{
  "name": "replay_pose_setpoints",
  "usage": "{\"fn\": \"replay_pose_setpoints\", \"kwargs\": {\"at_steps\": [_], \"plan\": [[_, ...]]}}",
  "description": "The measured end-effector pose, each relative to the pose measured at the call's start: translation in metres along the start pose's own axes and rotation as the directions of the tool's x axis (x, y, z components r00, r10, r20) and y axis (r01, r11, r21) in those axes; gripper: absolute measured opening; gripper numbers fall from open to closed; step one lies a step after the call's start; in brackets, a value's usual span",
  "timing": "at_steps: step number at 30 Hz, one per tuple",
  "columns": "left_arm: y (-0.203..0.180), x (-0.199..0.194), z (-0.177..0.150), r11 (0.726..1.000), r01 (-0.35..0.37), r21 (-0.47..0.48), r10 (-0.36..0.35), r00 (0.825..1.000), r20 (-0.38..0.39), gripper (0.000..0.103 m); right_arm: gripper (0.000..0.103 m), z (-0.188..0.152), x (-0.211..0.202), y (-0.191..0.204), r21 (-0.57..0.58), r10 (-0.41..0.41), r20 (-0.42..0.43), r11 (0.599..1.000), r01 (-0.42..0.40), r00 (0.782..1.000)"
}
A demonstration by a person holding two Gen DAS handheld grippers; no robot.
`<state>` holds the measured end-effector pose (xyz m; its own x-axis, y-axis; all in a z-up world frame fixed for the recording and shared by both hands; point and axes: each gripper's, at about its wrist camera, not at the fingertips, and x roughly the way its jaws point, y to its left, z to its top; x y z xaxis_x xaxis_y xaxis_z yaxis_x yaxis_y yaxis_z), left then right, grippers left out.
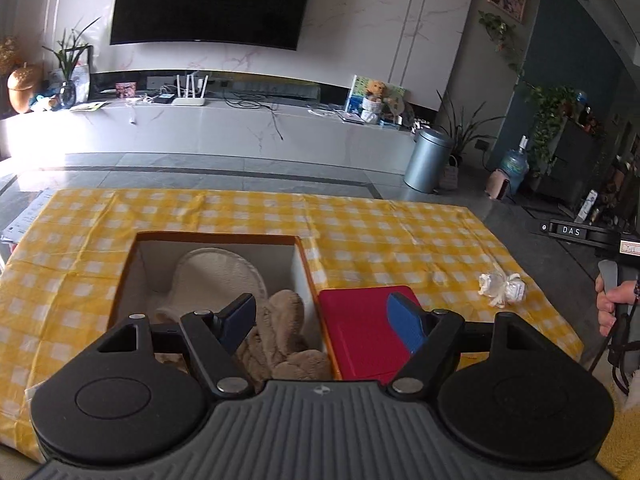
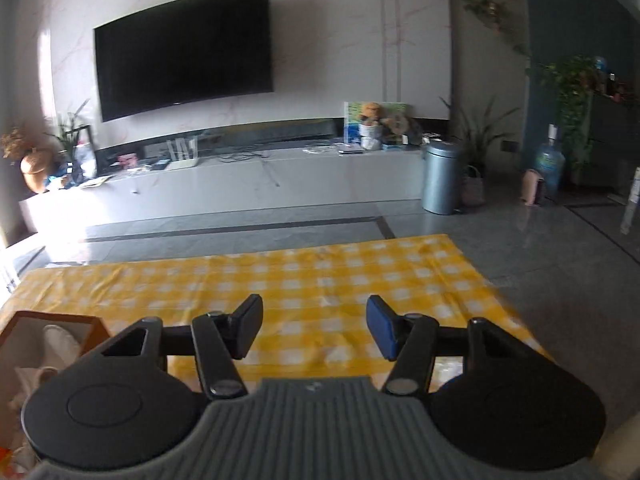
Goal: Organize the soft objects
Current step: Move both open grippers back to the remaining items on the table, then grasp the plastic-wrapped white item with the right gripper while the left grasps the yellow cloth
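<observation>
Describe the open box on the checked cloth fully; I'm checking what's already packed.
The open box is rectangular with orange-brown outer rim and white inner walls, apparently cardboard. It sits upright, lidless, on the yellow checked cloth. Inside lie a cream padded item and a tan plush piece. A red flat case lies against its right side.

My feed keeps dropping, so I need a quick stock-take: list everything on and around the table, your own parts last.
tablecloth: one, yellow-white check, covers table
box: one, orange rim, white inside, left on the cloth
white soft item: one, cream, in box
plush: one, tan, in box
lid: one, red, right of box
bundle: one, white, right on the cloth
bin: one, silver, on floor
left claw: open, empty
right claw: open, empty
hand: one, right edge
</observation>
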<state>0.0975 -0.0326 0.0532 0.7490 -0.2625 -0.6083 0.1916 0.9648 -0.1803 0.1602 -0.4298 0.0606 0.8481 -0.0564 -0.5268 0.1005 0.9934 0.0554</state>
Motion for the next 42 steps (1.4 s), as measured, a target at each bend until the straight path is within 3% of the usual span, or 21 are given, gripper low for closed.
{"fn": "replay_pose_setpoints", "kwargs": {"at_steps": [3, 6, 9, 12, 15, 19, 21, 23, 26, 27, 31, 34, 36, 39, 42], "plan": [[-0.025, 0.037, 0.001, 1.000, 0.013, 0.007, -0.012, 0.996, -0.088, 0.087, 0.059, -0.016, 0.022, -0.059, 0.139, -0.143, -0.081, 0.978, 0.153, 0.986], [-0.050, 0.071, 0.007, 0.999, 0.044, 0.014, -0.042, 0.988, -0.148, 0.087, 0.075, -0.041, 0.045, -0.106, 0.225, -0.231, -0.168, 0.938, 0.265, 0.958], [-0.077, 0.102, 0.012, 0.997, 0.056, 0.051, -0.044, 0.977, -0.207, 0.087, 0.080, -0.068, 0.066, -0.141, 0.352, -0.194, -0.251, 0.895, 0.276, 0.948], [-0.107, 0.128, 0.015, 0.992, 0.066, 0.105, -0.038, 0.968, -0.249, 0.087, 0.082, -0.083, 0.080, -0.151, 0.383, -0.181, -0.303, 0.876, 0.293, 0.936], [-0.133, 0.150, 0.017, 0.983, 0.068, 0.168, -0.023, 0.966, -0.258, 0.087, 0.091, -0.086, 0.089, -0.148, 0.331, -0.204, -0.316, 0.891, 0.309, 0.927], [-0.169, 0.180, 0.006, 0.962, 0.087, 0.258, -0.003, 0.951, -0.308, 0.087, 0.101, -0.086, 0.103, -0.137, 0.232, -0.203, -0.264, 0.935, 0.267, 0.943], [-0.185, 0.196, -0.003, 0.947, 0.102, 0.304, 0.007, 0.942, -0.337, 0.087, 0.101, -0.085, 0.110, -0.119, 0.128, -0.259, -0.192, 0.950, 0.286, 0.947], [-0.199, 0.210, -0.013, 0.932, 0.094, 0.351, 0.039, 0.935, -0.354, 0.087, 0.101, -0.090, 0.126, -0.100, -0.038, -0.258, -0.134, 0.966, 0.255, 0.957], [-0.217, 0.226, -0.025, 0.905, 0.087, 0.416, 0.076, 0.930, -0.359, 0.087, 0.101, -0.103, 0.141, -0.071, -0.281, -0.245, -0.081, 0.936, 0.214, 0.966], [-0.220, 0.230, -0.028, 0.901, 0.091, 0.424, 0.077, 0.928, -0.364, 0.087, 0.101, -0.105, 0.144, -0.067, -0.312, -0.234, -0.082, 0.929, 0.198, 0.969], [-0.232, 0.250, -0.039, 0.886, 0.114, 0.450, 0.085, 0.913, -0.399, 0.087, 0.101, -0.104, 0.159, -0.075, -0.302, -0.221, -0.128, 0.937, 0.174, 0.967], [-0.235, 0.262, -0.044, 0.883, 0.134, 0.449, 0.084, 0.897, -0.434, 0.087, 0.101, -0.106, 0.169, -0.079, -0.384, -0.284, -0.110, 0.896, 0.223, 0.952], [-0.236, 0.270, -0.046, 0.886, 0.150, 0.439, 0.075, 0.888, -0.454, 0.087, 0.101, -0.107, 0.175, -0.081, -0.411, -0.283, -0.125, 0.887, 0.210, 0.951], [-0.236, 0.283, -0.047, 0.885, 0.172, 0.432, 0.071, 0.869, -0.490, 0.087, 0.100, -0.110, 0.181, -0.081, -0.428, -0.271, -0.149, 0.885, 0.185, 0.951], [-0.238, 0.297, -0.047, 0.878, 0.198, 0.435, 0.077, 0.840, -0.537, 0.087, 0.098, -0.116, 0.189, -0.074, -0.486, -0.283, -0.176, 0.858, 0.166, 0.943]]}}
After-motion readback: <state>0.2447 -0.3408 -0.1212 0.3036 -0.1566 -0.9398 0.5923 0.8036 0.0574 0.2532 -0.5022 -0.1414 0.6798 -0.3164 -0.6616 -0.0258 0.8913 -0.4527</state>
